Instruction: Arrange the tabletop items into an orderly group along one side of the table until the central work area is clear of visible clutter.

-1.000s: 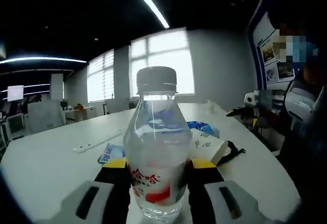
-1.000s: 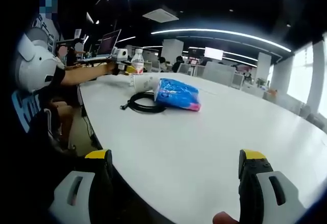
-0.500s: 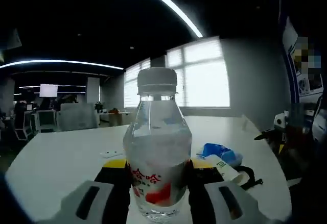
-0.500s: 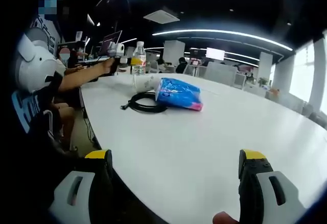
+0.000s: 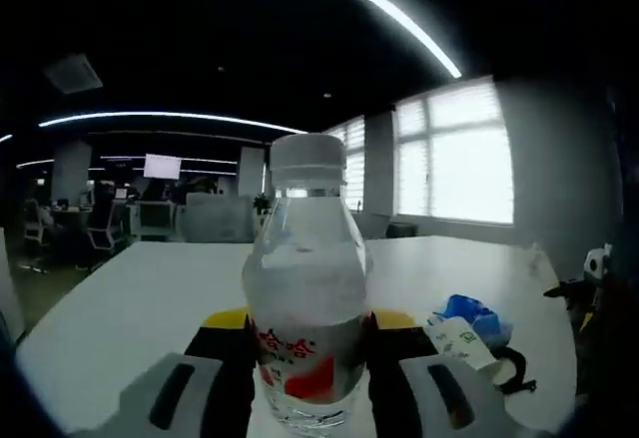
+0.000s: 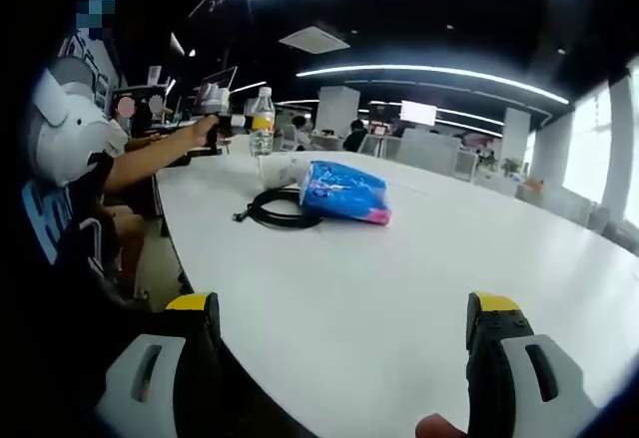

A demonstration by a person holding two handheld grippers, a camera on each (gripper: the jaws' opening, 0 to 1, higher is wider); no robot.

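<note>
Bottle [image 5: 307,288] clamped upright in left tongs [image 5: 305,358].

The water bottle [image 5: 307,288] carries a red label reading "哈哈" in white characters.

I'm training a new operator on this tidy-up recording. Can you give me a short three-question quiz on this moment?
1. True or false: the left gripper has its jaws shut on the water bottle.
2. Which item lies right beside the blue packet on the white table? A) a coiled black cable B) a red mug C) a pair of scissors
3. Fill in the missing word: the right gripper has its jaws spread wide and holds ____.

Key: 1 true; 2 A, the coiled black cable; 3 nothing.
</note>
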